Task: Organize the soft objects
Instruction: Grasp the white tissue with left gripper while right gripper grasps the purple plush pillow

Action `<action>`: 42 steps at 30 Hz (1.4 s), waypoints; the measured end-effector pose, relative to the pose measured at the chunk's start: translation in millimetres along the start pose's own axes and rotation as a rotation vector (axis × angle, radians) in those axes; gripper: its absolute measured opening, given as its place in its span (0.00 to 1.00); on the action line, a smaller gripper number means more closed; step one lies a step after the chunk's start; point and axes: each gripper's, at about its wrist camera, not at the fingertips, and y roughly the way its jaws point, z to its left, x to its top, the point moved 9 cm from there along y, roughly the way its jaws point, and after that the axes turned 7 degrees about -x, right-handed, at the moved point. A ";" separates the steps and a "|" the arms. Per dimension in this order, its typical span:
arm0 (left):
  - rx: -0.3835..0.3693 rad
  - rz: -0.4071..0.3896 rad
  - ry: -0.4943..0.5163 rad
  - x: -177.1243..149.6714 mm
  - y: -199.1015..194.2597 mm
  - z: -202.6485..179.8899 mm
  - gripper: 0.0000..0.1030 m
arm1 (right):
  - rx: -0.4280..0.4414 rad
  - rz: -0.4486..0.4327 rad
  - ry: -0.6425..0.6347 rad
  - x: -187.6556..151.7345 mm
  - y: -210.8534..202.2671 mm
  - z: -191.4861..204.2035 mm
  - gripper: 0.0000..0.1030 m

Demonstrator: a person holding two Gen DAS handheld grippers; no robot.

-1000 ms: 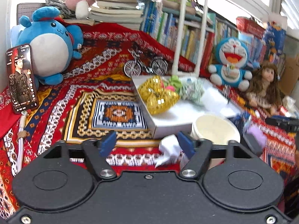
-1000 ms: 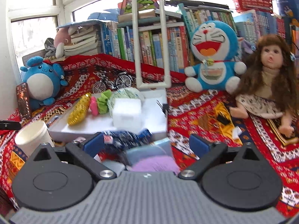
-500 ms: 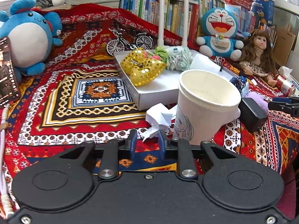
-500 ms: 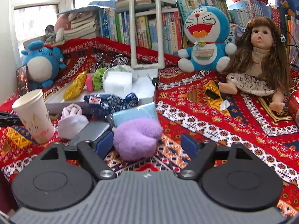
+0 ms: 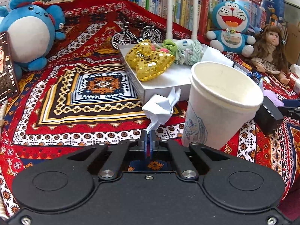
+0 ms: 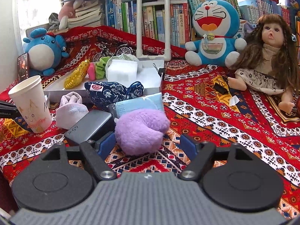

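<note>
Right, w/ the left gripper [image 5: 150,140] pinched tight on the paper wad [image 5: 161,106] beside the cup [image 5: 221,103], the right gripper [image 6: 148,144] gapes round the purple puff [image 6: 140,131] on the cloth: I'd settle lower, center it, then squeeze gently.

Both wrist cameras look low and close across the red patterned cloth, toward the flat white cardboard box [image 5: 165,83] [image 6: 150,75], left camera from its left, right from its right.

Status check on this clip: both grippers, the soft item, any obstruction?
Left gripper shut on crumpled white tissue. Right gripper open around purple plush, not gripping. Grey power bank beside its left finger; paper cup crowds the left.
</note>
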 end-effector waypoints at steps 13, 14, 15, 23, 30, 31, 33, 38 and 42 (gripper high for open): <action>0.047 0.002 0.000 -8.4 -27.7 11.2 0.03 | -0.003 -0.002 0.007 0.9 7.8 -0.3 0.82; 0.057 0.001 0.009 -8.9 -30.0 11.1 0.07 | -0.004 -0.004 0.008 1.2 8.4 -0.3 0.82; 0.067 -0.001 0.023 -9.2 -32.8 10.2 0.09 | -0.004 -0.005 0.008 1.5 9.0 -0.3 0.82; 0.074 -0.043 0.090 3.2 -31.1 -2.5 0.45 | -0.003 -0.012 0.006 3.0 12.8 1.5 0.82; 0.044 -0.009 0.107 1.6 -10.8 -11.1 0.48 | -0.001 -0.012 0.006 3.5 13.9 1.8 0.82; 0.047 -0.007 0.102 1.7 -8.8 -10.2 0.48 | 0.000 -0.012 0.007 3.7 14.3 1.8 0.82; 0.054 -0.007 0.088 2.5 -4.5 -6.5 0.48 | 0.001 -0.013 0.008 4.0 15.4 1.5 0.82; 0.032 -0.015 0.053 4.6 1.2 -2.0 0.43 | 0.006 -0.012 0.013 3.1 17.1 2.2 0.82; 0.025 0.000 0.029 2.3 4.7 -0.2 0.24 | 0.032 -0.011 0.025 1.5 17.5 5.8 0.73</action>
